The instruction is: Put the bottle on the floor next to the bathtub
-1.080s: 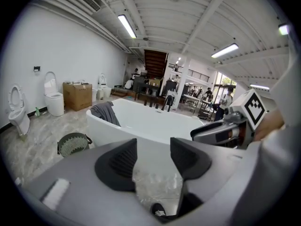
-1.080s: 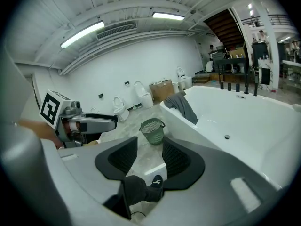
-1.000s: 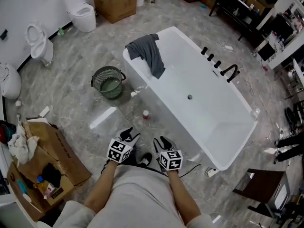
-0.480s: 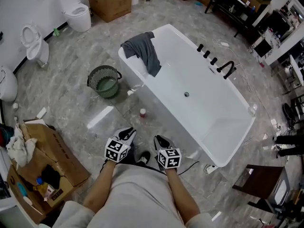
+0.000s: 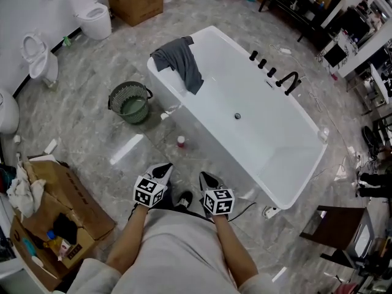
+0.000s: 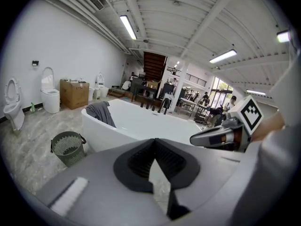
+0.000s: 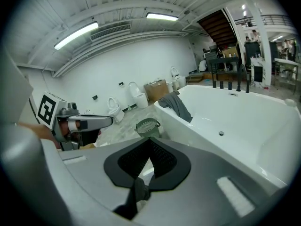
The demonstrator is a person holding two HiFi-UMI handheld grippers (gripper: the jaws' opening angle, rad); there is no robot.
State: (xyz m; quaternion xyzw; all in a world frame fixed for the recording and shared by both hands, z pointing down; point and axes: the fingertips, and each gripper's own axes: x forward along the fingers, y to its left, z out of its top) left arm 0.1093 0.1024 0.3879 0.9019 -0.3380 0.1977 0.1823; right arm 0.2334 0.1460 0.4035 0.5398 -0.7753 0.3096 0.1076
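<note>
Both my claws have just snapped shut and they're empty: left gripper [image 5: 164,170] and right gripper [image 5: 205,177] have their jaws together on nothing, hanging low in front of me. The bottle [image 5: 180,141] is out ahead, apparently standing upright on the floor [image 5: 92,103], just beside the bathtub [image 5: 263,133] wall. It sits between my two claws' lines, a shade nearer the left one, so that looks like job done.
</note>
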